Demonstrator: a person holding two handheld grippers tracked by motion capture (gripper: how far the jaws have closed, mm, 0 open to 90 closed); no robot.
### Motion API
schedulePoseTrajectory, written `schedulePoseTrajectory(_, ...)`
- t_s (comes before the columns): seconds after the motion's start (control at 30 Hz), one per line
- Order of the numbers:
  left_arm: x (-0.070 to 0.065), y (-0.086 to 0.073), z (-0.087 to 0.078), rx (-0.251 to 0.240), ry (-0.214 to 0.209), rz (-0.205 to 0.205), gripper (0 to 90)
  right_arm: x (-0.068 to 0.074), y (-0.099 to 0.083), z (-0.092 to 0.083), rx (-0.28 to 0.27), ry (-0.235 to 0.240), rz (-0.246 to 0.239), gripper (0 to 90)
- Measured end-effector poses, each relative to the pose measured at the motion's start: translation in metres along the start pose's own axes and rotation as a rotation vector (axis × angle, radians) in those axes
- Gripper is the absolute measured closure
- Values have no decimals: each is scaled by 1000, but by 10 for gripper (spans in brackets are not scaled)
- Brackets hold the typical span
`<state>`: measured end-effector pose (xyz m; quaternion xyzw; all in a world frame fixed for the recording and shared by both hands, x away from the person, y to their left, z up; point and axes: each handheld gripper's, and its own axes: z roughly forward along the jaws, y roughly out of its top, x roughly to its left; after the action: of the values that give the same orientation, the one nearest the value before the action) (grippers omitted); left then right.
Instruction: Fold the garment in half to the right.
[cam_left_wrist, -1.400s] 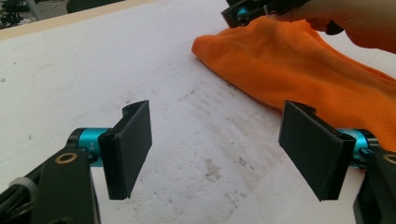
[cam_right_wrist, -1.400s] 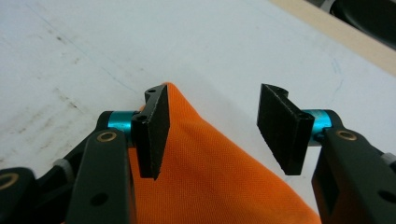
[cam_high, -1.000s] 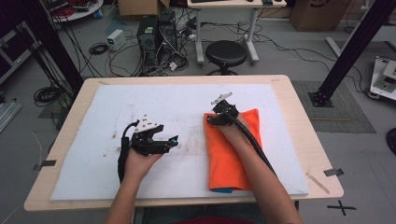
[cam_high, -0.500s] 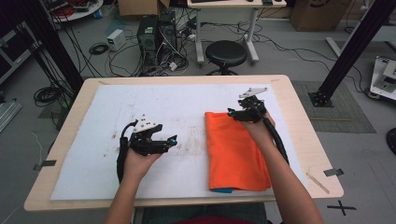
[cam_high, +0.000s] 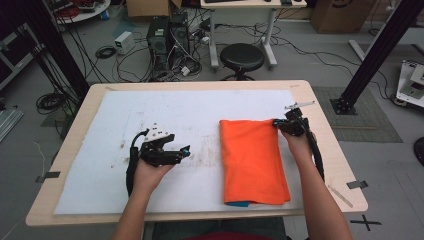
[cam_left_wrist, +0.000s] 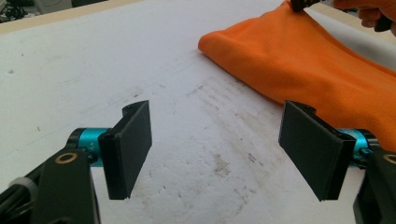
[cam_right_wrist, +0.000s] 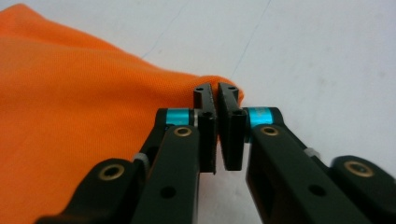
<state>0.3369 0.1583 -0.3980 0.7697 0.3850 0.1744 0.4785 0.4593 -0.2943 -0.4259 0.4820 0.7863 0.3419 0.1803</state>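
Orange cloth (cam_high: 254, 160), folded into a long rectangle, lies flat on the white sheet (cam_high: 165, 112) covering the bench (cam_high: 320, 107), right of centre, its near end close to the bench's front edge with a strip of blue (cam_high: 239, 203) peeking out beneath. My right hand-held gripper (cam_high: 276, 123) sits at the cloth's far right corner; in the right gripper view its jaws have just been closing and now stand pressed together on the corner tip of the cloth (cam_right_wrist: 84, 121), a sliver of fabric caught between them. My left hand-held gripper (cam_high: 186, 150) rests on the bare sheet left of the cloth, apart from it, jaws spread wide with nothing between them, as the left gripper view (cam_left_wrist: 215, 158) shows.

I judge the cloth light, soft and limp: it will drape and sag from any single pinch, and its layers may slide apart, so corners and folded edges are the sensible holds. A second hold on the far left corner (cam_left_wrist: 208, 44) would keep the edge taut.

Open room lies left of the cloth and beyond it; to the right the sheet's edge and bench edge are near, leaving less margin.
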Motion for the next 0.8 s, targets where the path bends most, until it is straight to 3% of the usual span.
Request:
schedulePoseTrajectory(0.07, 1, 0, -1, -1, 3, -2, 258, -1, 2, -1, -17, -15, 1, 889)
schedulePoseTrajectory(0.13, 1, 0, -1, -5, 4, -3, 258, -5, 2, -1, -8, -66, 11, 891)
schedulePoseTrajectory(0.2, 1, 0, -1, -6, 4, -6, 258, -13, -3, 1, 23, -56, 46, 890)
schedulePoseTrajectory(0.3, 2, -1, -1, -2, 4, -5, 258, -13, -8, 0, 10, -41, 50, 870)
schedulePoseTrajectory(0.4, 2, -1, -1, -3, 5, -5, 258, -8, -5, -6, -32, -43, 35, 666)
schedulePoseTrajectory(0.6, 4, 0, -4, -15, 22, -2, 258, 2, 0, -30, -113, -16, 12, 516)
schedulePoseTrajectory(0.8, 9, 1, -8, -27, 45, 16, 254, 14, 0, -52, -171, -5, -52, 428)
